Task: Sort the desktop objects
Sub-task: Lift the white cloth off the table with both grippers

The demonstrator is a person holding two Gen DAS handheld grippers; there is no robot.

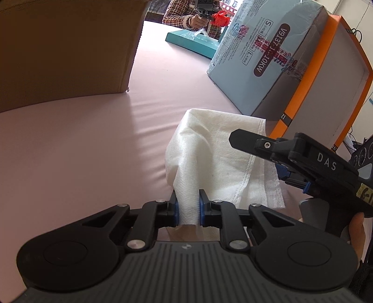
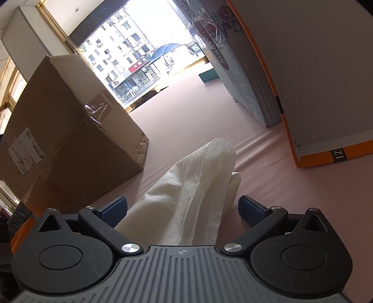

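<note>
— Between my left gripper [image 1: 188, 211] pads sits a bunched fold of the white cloth bag [image 1: 216, 158]; the blue pads are clamped tight on it, and the rest of it drapes forward onto the pink tabletop [image 1: 93, 139].

— And your other hand?

— My right gripper [image 2: 183, 209] stands wide apart; the bag [image 2: 193, 186] lies between its fingers but neither pad presses it; from the left wrist view that gripper [image 1: 275, 149] hangs just beside the bag's stitched edge, on its right.

— What's around it?

— Just behind the bag stands an orange-edged box [image 1: 326, 77], with a pale blue taped carton [image 1: 263, 51] leaning against it; a brown cardboard box [image 2: 70, 130] stands well apart on the left; at the far end lies a flat teal box [image 1: 191, 42], where another person's hand [image 1: 198, 21] holds a gripper near something red.
</note>
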